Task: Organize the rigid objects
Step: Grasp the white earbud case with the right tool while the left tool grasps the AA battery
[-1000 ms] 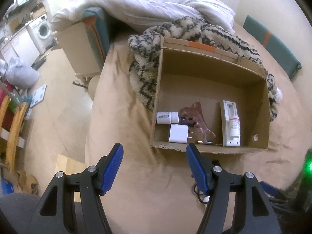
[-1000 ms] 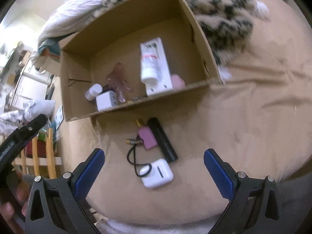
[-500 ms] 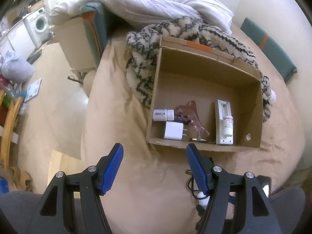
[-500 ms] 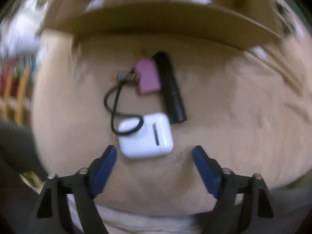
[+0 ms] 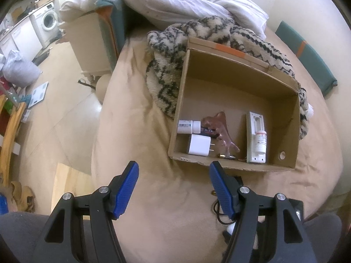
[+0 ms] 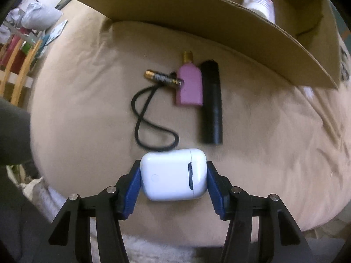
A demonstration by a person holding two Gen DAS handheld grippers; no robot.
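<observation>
White earbud case between closing right tool pointing straight down, left tool released, empty

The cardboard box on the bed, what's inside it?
Inside the cardboard box: a pill bottle, a white charger plug, a brown toy dinosaur and a white remote under another small bottle. The near wall hides things along the front edge.

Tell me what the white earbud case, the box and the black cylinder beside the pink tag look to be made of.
Earbud case: glossy hard plastic, judging by its smooth shell, soft highlights and lid seam.
Box: brown corrugated cardboard, matte, with a ragged torn front edge.
Black cylinder: matte black, faintly ribbed; plastic or rubber, cannot tell.
</observation>
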